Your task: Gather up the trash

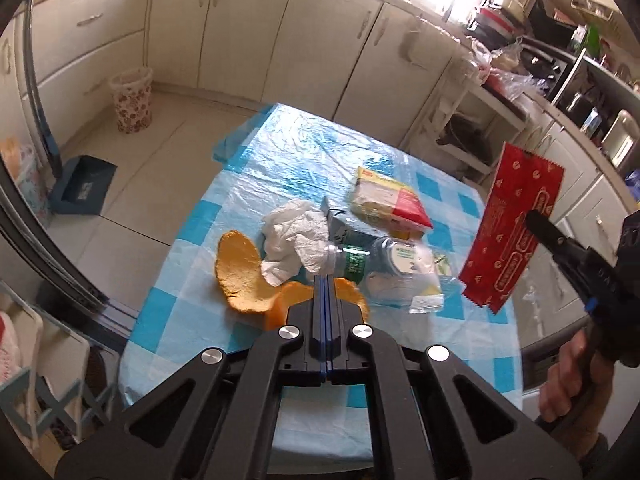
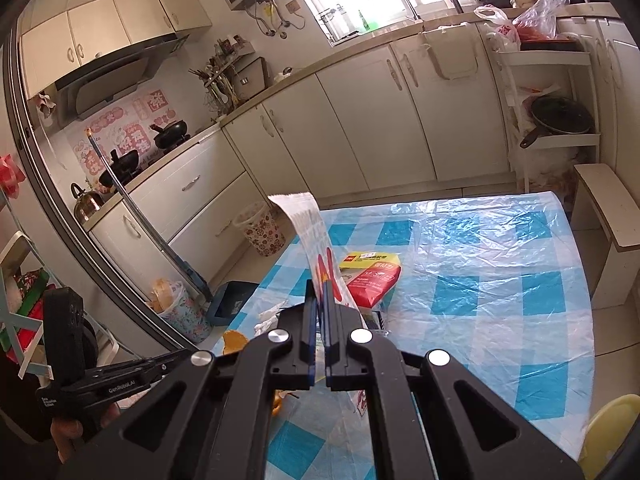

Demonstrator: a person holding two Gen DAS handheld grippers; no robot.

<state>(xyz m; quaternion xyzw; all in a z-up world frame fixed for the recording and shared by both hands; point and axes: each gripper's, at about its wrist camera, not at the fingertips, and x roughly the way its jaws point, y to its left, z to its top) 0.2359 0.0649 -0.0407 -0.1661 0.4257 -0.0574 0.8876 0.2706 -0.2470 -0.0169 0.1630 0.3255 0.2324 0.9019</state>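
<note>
My right gripper [image 2: 320,286] is shut on a red snack wrapper [image 1: 510,226] and holds it in the air over the table's right side; its pale inner face [image 2: 310,232] stands up between the fingers. My left gripper [image 1: 326,280] is shut and empty, just above the orange peel [image 1: 240,272]. Trash lies in a heap on the blue checked tablecloth [image 1: 280,152]: crumpled white tissue [image 1: 296,236], a plastic bottle [image 1: 372,260], a grey carton [image 1: 340,224] and a yellow-red packet [image 1: 388,204].
A flowered waste basket [image 1: 132,100] stands on the floor by the far cabinets. A blue dustpan [image 1: 82,186] lies on the floor left of the table. A white stool [image 2: 608,208] stands right of the table.
</note>
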